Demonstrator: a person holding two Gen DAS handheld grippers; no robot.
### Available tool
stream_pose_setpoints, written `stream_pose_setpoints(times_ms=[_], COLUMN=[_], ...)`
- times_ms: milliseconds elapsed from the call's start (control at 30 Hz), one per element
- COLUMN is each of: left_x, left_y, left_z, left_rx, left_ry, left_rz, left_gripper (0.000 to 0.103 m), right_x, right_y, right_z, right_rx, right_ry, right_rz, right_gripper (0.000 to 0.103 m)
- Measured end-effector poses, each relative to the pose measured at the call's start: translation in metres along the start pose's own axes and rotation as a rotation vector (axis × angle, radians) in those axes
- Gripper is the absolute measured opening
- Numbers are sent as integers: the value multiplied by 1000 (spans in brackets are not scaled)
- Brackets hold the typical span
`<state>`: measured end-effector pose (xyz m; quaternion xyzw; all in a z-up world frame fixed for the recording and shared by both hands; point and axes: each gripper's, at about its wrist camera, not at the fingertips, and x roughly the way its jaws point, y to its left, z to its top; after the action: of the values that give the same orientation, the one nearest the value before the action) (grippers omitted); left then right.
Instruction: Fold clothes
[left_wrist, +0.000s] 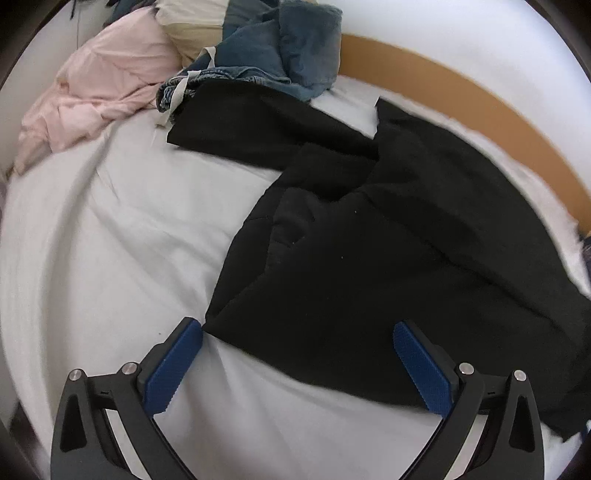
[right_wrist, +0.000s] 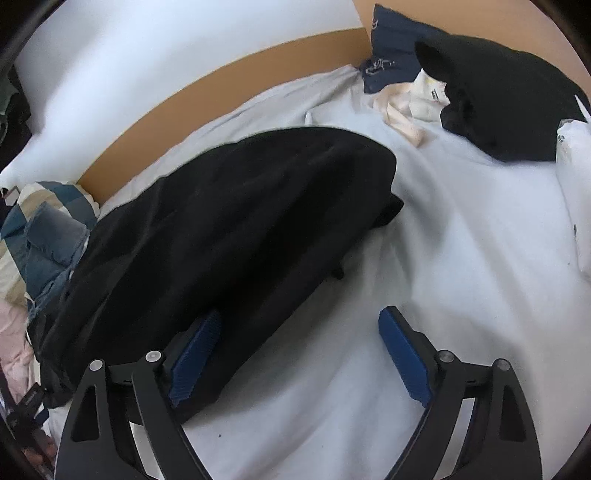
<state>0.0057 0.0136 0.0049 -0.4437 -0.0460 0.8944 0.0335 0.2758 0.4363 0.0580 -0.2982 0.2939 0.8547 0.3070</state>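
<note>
A black garment (left_wrist: 388, 236) lies crumpled on the white bed sheet (left_wrist: 122, 236), one sleeve stretched toward the clothes pile at the back. My left gripper (left_wrist: 297, 332) is open just above the garment's near edge, its blue pads (left_wrist: 173, 365) wide apart with nothing between them. In the right wrist view the same black garment (right_wrist: 229, 221) fills the left and middle. My right gripper (right_wrist: 299, 321) is open at the garment's near right edge; its left pad (right_wrist: 195, 354) hovers over the cloth and the right pad over bare sheet (right_wrist: 461, 240).
A pile of pink (left_wrist: 96, 85), denim (left_wrist: 295, 48) and cream clothes lies at the back left. A wooden bed frame (left_wrist: 461, 96) runs along the far side. Another black garment (right_wrist: 509, 96), a navy one (right_wrist: 391, 55) and pale cloth (right_wrist: 406, 107) lie far right.
</note>
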Motion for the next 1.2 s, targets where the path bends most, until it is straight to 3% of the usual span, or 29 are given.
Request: stream_pose_setpoints(times_ms=[133, 267, 600, 833, 1200], left_x=[1, 4, -2, -4, 0], left_y=[-2, -6, 1, 2, -1], left_z=[0, 1, -1, -3, 5], left_rx=[-16, -5, -37, -35, -39], left_ry=[-6, -3, -25, -25, -26], left_rz=[33, 59, 11, 10, 2], left_gripper=[103, 103, 103, 103, 103], right_x=[7, 10, 17, 32, 32], right_y=[10, 12, 14, 34, 27], right_z=[1, 1, 1, -4, -3], right_rx=[-54, -71, -111, -240, -227], right_ry=[27, 37, 56, 101, 107], right_rz=[-29, -43, -96, -249, -229], right_gripper=[102, 103, 103, 103, 103])
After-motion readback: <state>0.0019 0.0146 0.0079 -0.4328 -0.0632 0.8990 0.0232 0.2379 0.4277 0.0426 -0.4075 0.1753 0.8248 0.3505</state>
